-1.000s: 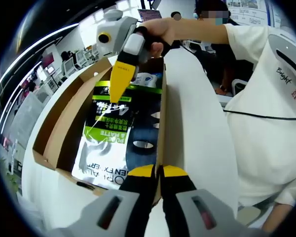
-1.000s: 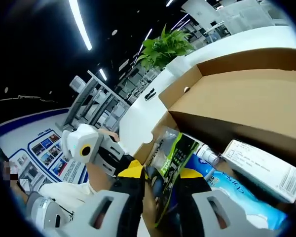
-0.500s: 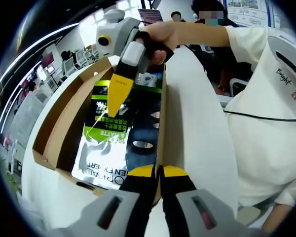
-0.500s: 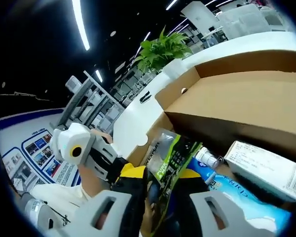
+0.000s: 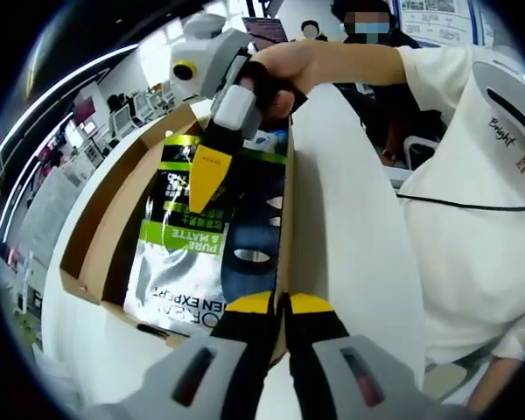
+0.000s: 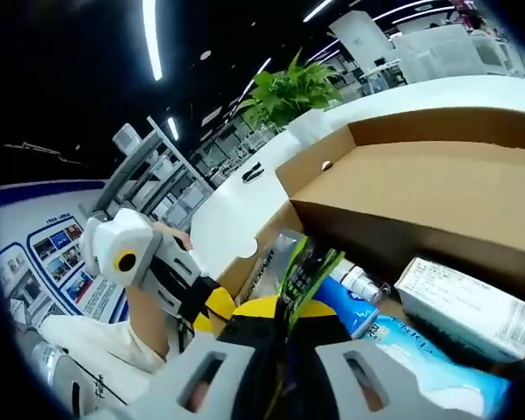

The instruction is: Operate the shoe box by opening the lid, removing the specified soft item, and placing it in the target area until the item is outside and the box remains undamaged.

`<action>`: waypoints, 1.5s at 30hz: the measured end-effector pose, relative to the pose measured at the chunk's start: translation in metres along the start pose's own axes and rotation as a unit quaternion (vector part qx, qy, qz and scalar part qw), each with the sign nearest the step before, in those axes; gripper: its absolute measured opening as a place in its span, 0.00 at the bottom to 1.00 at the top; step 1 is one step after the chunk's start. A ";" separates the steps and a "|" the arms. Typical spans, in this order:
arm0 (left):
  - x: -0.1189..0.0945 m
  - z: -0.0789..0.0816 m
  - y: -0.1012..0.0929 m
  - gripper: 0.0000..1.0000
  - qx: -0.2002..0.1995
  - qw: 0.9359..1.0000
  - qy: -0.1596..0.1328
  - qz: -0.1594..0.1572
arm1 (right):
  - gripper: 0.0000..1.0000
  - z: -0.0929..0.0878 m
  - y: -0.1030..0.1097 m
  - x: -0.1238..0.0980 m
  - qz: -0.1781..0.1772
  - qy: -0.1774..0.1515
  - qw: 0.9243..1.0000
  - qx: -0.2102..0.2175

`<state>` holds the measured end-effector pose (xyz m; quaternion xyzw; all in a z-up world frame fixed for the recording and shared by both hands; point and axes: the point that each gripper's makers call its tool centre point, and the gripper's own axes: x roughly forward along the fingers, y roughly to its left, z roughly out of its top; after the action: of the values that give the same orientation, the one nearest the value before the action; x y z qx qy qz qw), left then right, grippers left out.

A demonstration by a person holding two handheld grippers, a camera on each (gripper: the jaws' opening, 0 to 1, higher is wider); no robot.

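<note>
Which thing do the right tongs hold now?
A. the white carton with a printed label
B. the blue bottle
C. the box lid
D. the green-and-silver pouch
D: the right tongs are shut on the top edge of the green-and-silver pouch inside the open shoe box.

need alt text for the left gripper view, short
The right gripper, held in a person's hand, pinches a green, black and silver pouch lying in an open cardboard shoe box. At the bottom, the left gripper is shut on the box's near wall.
</note>
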<state>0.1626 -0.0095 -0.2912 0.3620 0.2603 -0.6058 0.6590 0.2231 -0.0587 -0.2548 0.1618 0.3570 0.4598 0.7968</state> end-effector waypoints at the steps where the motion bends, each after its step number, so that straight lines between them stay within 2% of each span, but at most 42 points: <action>1: 0.000 0.000 0.000 0.04 -0.006 1.000 0.003 0.002 | 0.00 0.004 0.001 -0.002 0.006 -0.005 1.000 0.001; 3: 0.000 -0.001 0.000 0.05 -0.001 1.000 0.007 0.004 | 0.00 0.007 0.006 -0.006 0.017 -0.012 1.000 0.002; 8: 0.000 -0.001 0.001 0.05 -0.003 1.000 0.008 0.006 | 0.00 0.013 0.006 -0.011 0.018 -0.019 1.000 -0.001; 9: 0.000 -0.001 0.001 0.05 -0.002 1.000 0.009 0.008 | 0.00 0.017 0.003 -0.014 0.014 -0.024 1.000 0.006; 11: 0.000 -0.001 0.001 0.05 0.000 1.000 0.010 0.009 | 0.00 0.018 0.003 -0.022 0.022 -0.016 0.998 0.058; 12: 0.000 -0.001 0.001 0.05 -0.001 1.000 0.010 0.009 | 0.00 0.019 0.003 -0.023 0.023 -0.022 0.998 0.060; 13: 0.001 -0.001 0.001 0.05 -0.002 1.000 0.010 0.009 | 0.00 0.023 0.000 -0.027 0.020 -0.033 0.998 0.044; 19: 0.001 -0.001 0.002 0.05 -0.009 1.000 0.013 0.005 | 0.00 0.029 -0.002 -0.041 0.023 -0.044 0.998 0.041; 25: 0.001 -0.001 0.001 0.04 -0.024 1.000 0.020 -0.006 | 0.00 0.026 -0.009 -0.050 0.020 -0.043 0.998 0.048; 31: 0.002 -0.001 0.001 0.04 -0.031 0.999 0.030 -0.010 | 0.00 0.024 -0.016 -0.058 0.024 -0.049 0.996 0.073; 37: 0.003 -0.001 0.000 0.05 -0.025 0.999 0.036 -0.009 | 0.00 0.028 -0.016 -0.074 0.033 -0.071 0.993 0.088; 41: 0.003 -0.001 -0.001 0.05 -0.022 0.999 0.039 -0.004 | 0.00 0.027 -0.020 -0.076 0.042 -0.075 0.990 0.109; 45: 0.003 -0.002 0.000 0.05 -0.021 0.999 0.038 -0.006 | 0.00 0.023 -0.019 -0.074 0.047 -0.067 0.991 0.106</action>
<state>0.1633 -0.0103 -0.2948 0.3693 0.2999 -0.5898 0.6526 0.2273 -0.1294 -0.2191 0.2923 0.3413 0.4444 0.7750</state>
